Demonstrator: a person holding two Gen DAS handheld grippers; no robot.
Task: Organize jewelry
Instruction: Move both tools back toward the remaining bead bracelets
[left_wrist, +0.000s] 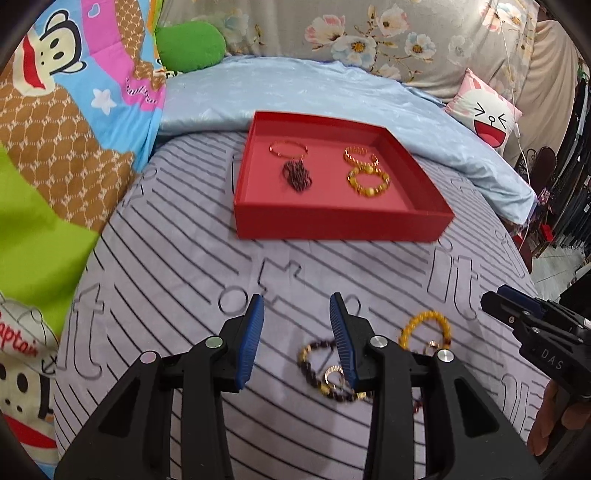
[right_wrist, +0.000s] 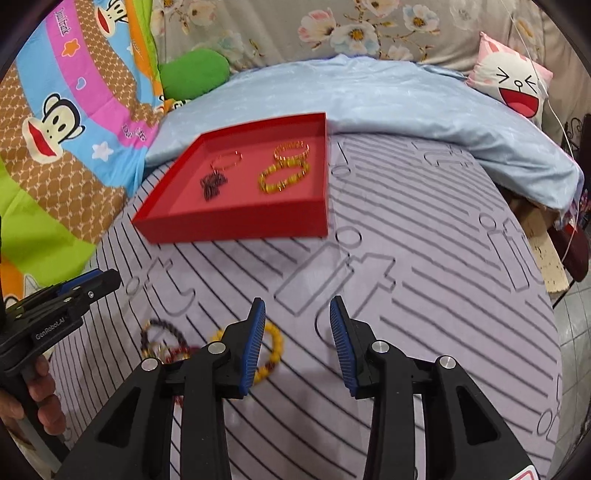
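Roughly, left to right: the left hand-held gripper (left_wrist: 297, 338) hangs over the bed (left_wrist: 177, 266) with jaws apart and nothing held, seemingly lined up on the dark beaded bracelet (left_wrist: 314, 369) lying with small gold rings (left_wrist: 334, 376). Just right sits the yellow beaded bracelet (left_wrist: 424, 326), also loose on the sheet. Farther back, the red tray (left_wrist: 343, 221) already holds four pieces, so sorting looks partly done. The right hand-held gripper (right_wrist: 297, 338) is likewise spread and empty, probably waiting its turn near that pile.
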